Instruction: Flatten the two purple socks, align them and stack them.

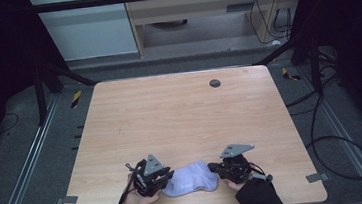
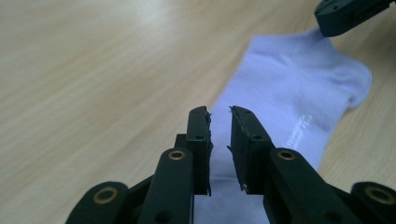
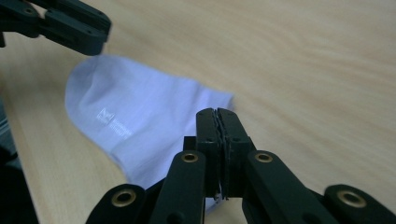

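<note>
The left gripper has its jaws a narrow gap apart over one end of the sock, gripping nothing. The right gripper has its jaws pressed together on the sock's other end. Between them the sock lies flat on the table.

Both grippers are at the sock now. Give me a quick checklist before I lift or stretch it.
1. Right gripper shut on the sock: ok, jaws pressed together at its edge, fabric beneath them.
2. Left gripper gripping: not ok, jaws apart with a gap, sock visible between them.
3. Sock flat on the table: ok, it lies spread near the front edge.
4. Grippers at opposite ends: ok in the high view.
5. Right grip catches both layers: cannot tell.
6. Cables free of the sock: ok.
</note>
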A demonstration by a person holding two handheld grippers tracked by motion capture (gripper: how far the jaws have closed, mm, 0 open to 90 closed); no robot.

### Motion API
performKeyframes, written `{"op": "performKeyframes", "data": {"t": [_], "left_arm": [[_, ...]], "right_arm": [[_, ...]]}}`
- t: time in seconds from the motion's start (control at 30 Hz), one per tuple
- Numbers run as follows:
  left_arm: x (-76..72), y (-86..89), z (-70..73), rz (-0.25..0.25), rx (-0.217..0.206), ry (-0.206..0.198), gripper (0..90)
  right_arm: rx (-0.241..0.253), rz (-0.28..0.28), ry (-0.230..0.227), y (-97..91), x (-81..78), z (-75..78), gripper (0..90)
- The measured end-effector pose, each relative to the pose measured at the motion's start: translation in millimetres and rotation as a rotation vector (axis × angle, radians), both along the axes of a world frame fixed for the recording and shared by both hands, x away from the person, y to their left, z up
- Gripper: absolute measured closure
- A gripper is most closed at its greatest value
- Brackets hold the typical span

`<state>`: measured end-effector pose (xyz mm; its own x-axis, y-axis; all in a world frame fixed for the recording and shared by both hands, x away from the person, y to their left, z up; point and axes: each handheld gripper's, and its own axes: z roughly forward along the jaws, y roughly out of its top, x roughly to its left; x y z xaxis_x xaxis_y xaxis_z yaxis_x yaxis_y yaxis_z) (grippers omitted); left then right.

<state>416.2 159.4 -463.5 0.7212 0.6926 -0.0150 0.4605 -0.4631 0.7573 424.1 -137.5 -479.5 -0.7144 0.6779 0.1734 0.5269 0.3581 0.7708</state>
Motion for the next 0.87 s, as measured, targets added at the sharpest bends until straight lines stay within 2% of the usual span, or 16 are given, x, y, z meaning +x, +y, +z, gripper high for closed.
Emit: {"op": "performKeyframes", "data": {"t": [0.1,0.2,0.33,0.43,0.47,0.57,0.73,0.87], "left_arm": [[5.0,15.4,5.6,0.048,-0.025,-0.017,73.5],[11.4,31.0,7.6,0.098,-0.032,-0.032,69.8],[21.1,49.7,6.1,0.166,-0.029,-0.048,62.1],[26.9,60.8,3.5,0.213,-0.023,-0.056,52.9],[28.8,65.0,2.0,0.240,-0.023,-0.065,49.7],[32.5,75.0,-0.9,0.279,-0.021,-0.063,42.5],[36.1,86.6,-6.1,0.314,-0.014,-0.065,33.5],[38.6,90.9,-7.9,0.320,-0.009,-0.072,31.0]], "right_arm": [[0.026,-0.046,-0.038,-10.6,2.6,5.0,86.4],[0.037,-0.099,-0.073,-22.9,6.9,7.2,82.8],[0.030,-0.159,-0.083,-37.2,13.5,5.8,75.7],[0.021,-0.207,-0.097,-47.5,18.7,4.0,66.6],[0.019,-0.219,-0.100,-50.0,20.1,3.6,62.5],[-0.005,-0.293,-0.120,-60.9,26.8,0.5,47.1],[-0.027,-0.360,-0.120,-76.0,33.6,-4.0,33.9],[-0.027,-0.393,-0.111,-86.1,36.0,-5.1,30.0]]}}
